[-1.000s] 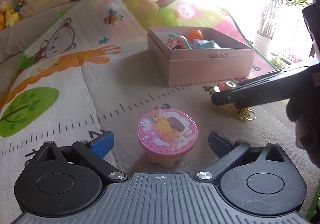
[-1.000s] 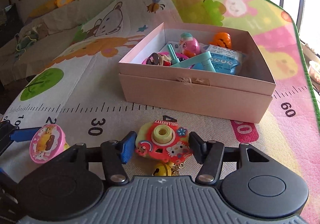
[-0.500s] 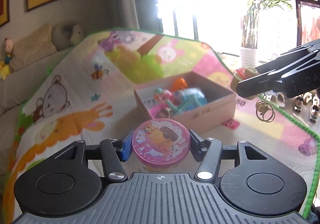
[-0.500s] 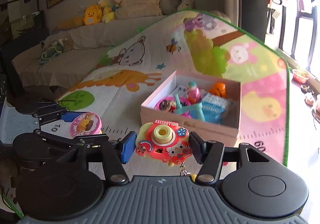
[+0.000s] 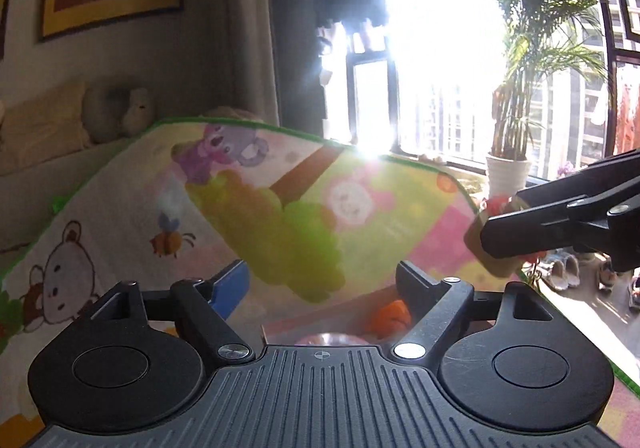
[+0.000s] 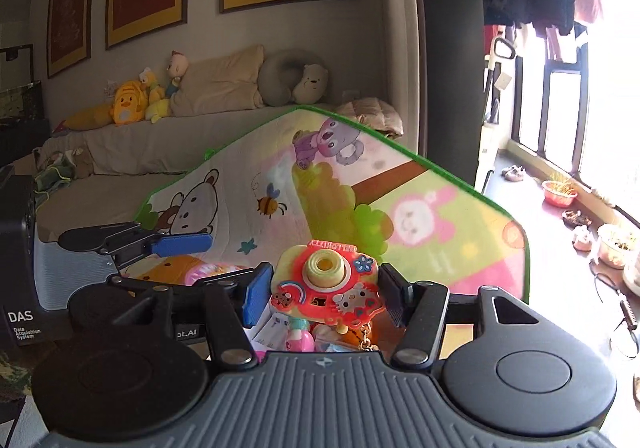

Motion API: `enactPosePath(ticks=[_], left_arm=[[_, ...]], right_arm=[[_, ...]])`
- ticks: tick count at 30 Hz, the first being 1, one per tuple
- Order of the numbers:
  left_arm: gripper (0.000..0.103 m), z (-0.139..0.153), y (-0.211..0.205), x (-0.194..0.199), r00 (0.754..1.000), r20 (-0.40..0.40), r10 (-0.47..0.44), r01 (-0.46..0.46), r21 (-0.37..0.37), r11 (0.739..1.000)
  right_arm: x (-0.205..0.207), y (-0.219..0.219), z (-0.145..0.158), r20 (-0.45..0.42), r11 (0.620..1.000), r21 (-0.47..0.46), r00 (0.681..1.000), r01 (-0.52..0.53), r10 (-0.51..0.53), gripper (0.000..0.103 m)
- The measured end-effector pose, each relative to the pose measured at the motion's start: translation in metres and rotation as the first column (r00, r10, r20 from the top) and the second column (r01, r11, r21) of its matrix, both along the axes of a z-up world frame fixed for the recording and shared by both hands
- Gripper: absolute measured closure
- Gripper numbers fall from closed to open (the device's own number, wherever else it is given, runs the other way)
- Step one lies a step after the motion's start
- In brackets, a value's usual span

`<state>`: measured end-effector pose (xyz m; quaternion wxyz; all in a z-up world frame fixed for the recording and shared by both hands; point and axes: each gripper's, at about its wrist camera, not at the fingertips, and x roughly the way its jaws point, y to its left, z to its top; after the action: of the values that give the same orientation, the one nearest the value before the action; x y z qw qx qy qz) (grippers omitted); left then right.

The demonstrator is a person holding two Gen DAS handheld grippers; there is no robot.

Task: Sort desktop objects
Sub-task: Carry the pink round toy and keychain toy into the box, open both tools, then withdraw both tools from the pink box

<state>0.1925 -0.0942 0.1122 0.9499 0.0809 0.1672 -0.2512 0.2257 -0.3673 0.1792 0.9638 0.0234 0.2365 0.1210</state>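
Left gripper [image 5: 322, 280]: jaws opening, nothing between them; a pink lid [image 5: 330, 339] shows just below, beside an orange toy [image 5: 390, 318] in the box [image 5: 276, 326]. Right gripper [image 6: 320, 290]: jaws opening, toy camera [image 6: 326, 286] between them, marked "HELLOKITTY"; contact with the pads cannot be told. The left unit reads "DAS Data Acquisition System". Play mat [image 6: 420, 199] lies behind, sofa [image 6: 160, 143] beyond.

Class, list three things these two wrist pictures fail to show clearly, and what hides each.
- Box, left wrist view: mostly behind the tool's body.
- Pink round toy, right wrist view: partly behind the tool's arm, blurred.
- Camera toy, left wrist view: largely behind the right tool's finger, washed by window glare.
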Motion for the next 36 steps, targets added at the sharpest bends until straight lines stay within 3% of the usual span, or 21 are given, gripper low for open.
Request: enactPosePath(ticks=[1, 5, 9, 14, 18, 21, 28, 33, 36], left_arm=[[0.015, -0.008, 0.007, 0.003, 0.999, -0.022, 0.024, -0.024, -0.004, 1.0], [0.011, -0.035, 0.047, -0.008, 0.99, -0.136, 0.049, -0.057, -0.058, 0.997], [0.007, -0.059, 0.069, -0.036, 0.972, -0.233, -0.036, 0.011, -0.107, 0.994], [0.006, -0.09, 0.055, -0.052, 0.927, -0.352, -0.132, 0.096, -0.118, 0.988], [0.006, -0.102, 0.043, -0.052, 0.916, -0.374, -0.147, 0.113, -0.113, 0.987], [0.003, -0.104, 0.042, -0.049, 0.916, -0.375, -0.14, 0.096, -0.134, 0.986], [0.003, -0.102, 0.06, -0.051, 0.922, -0.371, -0.108, 0.061, -0.138, 0.989], [0.003, -0.097, 0.088, -0.066, 0.931, -0.363, -0.033, -0.005, -0.103, 0.995], [0.003, -0.095, 0.107, -0.078, 0.942, -0.336, 0.021, -0.045, -0.063, 0.997]], right_arm=[[0.007, -0.002, -0.008, -0.019, 1.0, 0.023, 1.0, 0.007, -0.007, 0.035], [0.015, -0.01, -0.052, -0.089, 0.997, 0.022, 0.994, 0.067, -0.065, 0.035], [0.013, -0.018, -0.085, -0.152, 0.993, 0.002, 0.981, 0.12, -0.118, 0.035], [0.016, -0.026, -0.118, -0.278, 0.984, 0.028, 0.947, 0.174, -0.159, 0.033], [0.016, -0.026, -0.133, -0.355, 0.979, 0.081, 0.923, 0.189, -0.148, 0.029], [0.01, -0.015, -0.133, -0.341, 0.983, 0.042, 0.927, 0.18, -0.155, 0.023], [0.011, 0.0, -0.125, -0.358, 0.985, 0.05, 0.924, 0.164, -0.135, 0.022], [0.018, 0.039, -0.12, -0.35, 0.996, 0.029, 0.934, 0.089, -0.073, 0.022], [0.02, 0.065, -0.115, -0.326, 1.0, 0.012, 0.945, -0.009, 0.013, 0.022]])
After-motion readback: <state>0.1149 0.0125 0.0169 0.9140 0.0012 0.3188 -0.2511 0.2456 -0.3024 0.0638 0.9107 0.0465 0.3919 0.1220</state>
